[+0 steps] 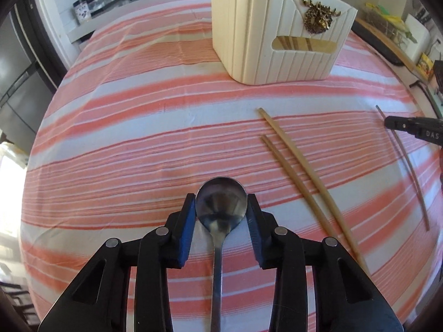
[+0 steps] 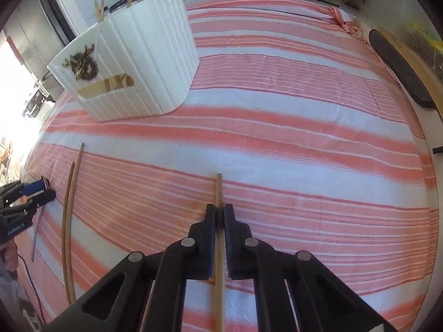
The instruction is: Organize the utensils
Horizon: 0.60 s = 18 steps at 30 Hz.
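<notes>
My left gripper (image 1: 221,197) points down at the striped tablecloth (image 1: 138,138) and is shut on a steel spoon (image 1: 220,262); its blue pads press both sides of the spoon's bowl. My right gripper (image 2: 219,209) is shut on a single wooden chopstick (image 2: 219,188), whose tip sticks out ahead of the fingers. Two more chopsticks (image 1: 297,171) lie side by side on the cloth between the grippers. A white ribbed utensil holder (image 1: 249,41) stands farther back, with wooden sticks rising from its top. In the right wrist view the holder (image 2: 149,63) is upper left and the left gripper (image 2: 45,189) is at the far left.
A dark oval board (image 2: 401,69) lies at the table's right edge. Jars and boxes (image 1: 83,8) sit on a counter beyond the far left corner. A grey fridge (image 1: 16,83) stands to the left. The cloth is bunched at the far right corner (image 2: 340,16).
</notes>
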Tool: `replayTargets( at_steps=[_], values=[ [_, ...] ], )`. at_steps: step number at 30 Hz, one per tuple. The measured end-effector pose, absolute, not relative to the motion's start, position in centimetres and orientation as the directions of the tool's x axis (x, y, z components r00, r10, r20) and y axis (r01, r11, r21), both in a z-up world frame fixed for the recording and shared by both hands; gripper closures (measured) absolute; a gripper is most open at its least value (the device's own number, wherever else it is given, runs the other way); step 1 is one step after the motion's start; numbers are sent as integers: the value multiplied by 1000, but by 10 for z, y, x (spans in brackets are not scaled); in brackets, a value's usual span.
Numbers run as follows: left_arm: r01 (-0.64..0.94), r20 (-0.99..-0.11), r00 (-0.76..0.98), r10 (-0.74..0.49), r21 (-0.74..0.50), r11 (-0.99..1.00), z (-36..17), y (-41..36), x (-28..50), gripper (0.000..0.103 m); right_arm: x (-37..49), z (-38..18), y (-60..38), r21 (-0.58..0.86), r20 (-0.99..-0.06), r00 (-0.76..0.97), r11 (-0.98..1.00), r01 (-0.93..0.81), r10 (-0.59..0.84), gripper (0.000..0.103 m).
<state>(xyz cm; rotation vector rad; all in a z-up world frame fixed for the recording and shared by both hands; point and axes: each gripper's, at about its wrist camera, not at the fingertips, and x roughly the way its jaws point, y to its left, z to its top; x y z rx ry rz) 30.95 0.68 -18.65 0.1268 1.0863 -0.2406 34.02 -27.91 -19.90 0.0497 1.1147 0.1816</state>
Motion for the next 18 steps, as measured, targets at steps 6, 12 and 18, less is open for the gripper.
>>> replayTargets(
  at_steps=[6, 12, 18],
  values=[
    [236, -804, 557, -210, -89, 968, -131, 29, 283, 67, 293, -131, -279, 192, -758, 596, 963, -188, 267, 97],
    [245, -697, 651, -300, -181, 952, -80, 50, 246, 67, 226, -63, -274, 169, -619, 726, 954, -249, 299, 97],
    [260, -628, 700, -340, -219, 940, -46, 55, 229, 67, 194, -33, -267, 141, -530, 801, 960, -241, 279, 97]
  ],
)
